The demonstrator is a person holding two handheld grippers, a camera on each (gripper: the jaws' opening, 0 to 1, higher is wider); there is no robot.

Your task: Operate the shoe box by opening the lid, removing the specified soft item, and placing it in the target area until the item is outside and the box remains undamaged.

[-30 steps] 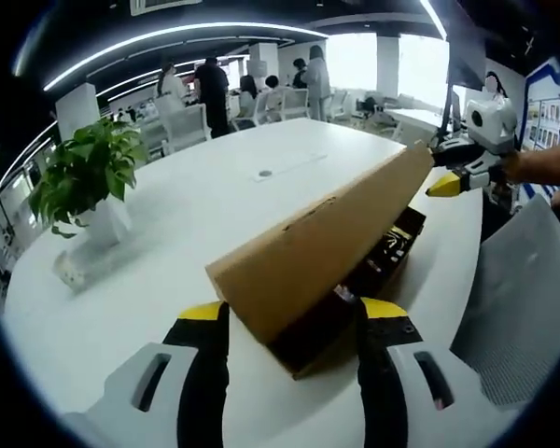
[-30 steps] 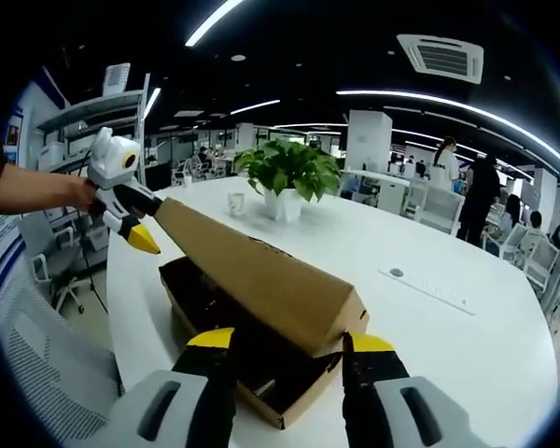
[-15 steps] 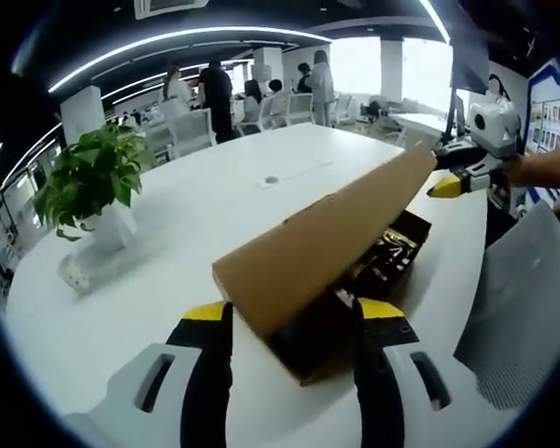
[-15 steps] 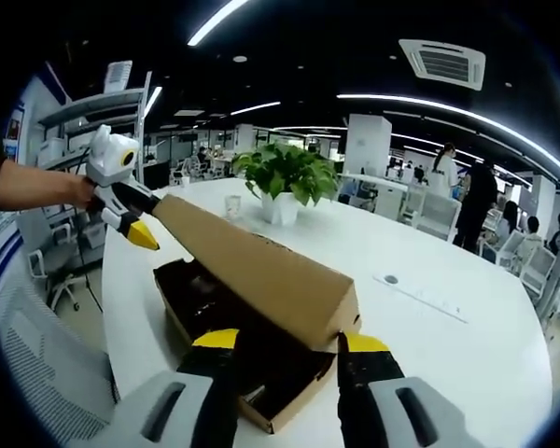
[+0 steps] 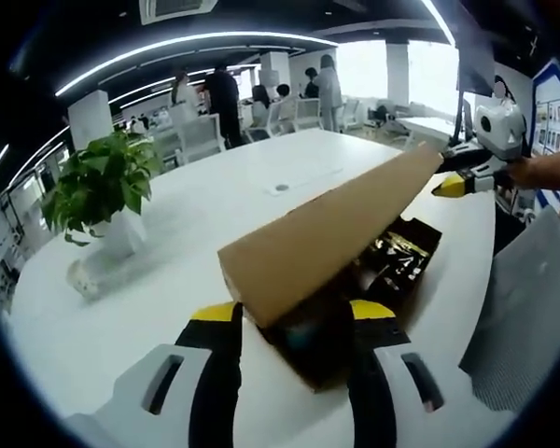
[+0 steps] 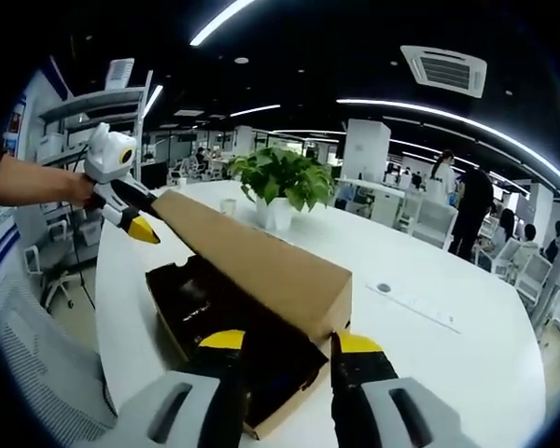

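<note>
Step in hand: opening the lid. I am holding the cardboard lid raised and tilted over the shoe box, one claw at each end. The box is sitting on the white bench, close to its near rounded edge, by the grey chair.

My left claw is standing with its two yellow-tipped jaws either side of the near corner of the lid; whether they are pinching it or merely bracketing it, I cannot tell. My right claw is doing the same at the opposite corner, grip again unclear. In each view the other claw is showing at the lid's far end, yellow tips against the cardboard.

Dark contents are showing under the raised lid; I cannot make out the soft item among them.

A potted plant is standing well apart, toward the far side of the bench.

Judgement: lid roughly half open. Next move calls for swinging it fully back, evenly at both ends so the hinge does not tear, then freeing one claw for the item.
</note>
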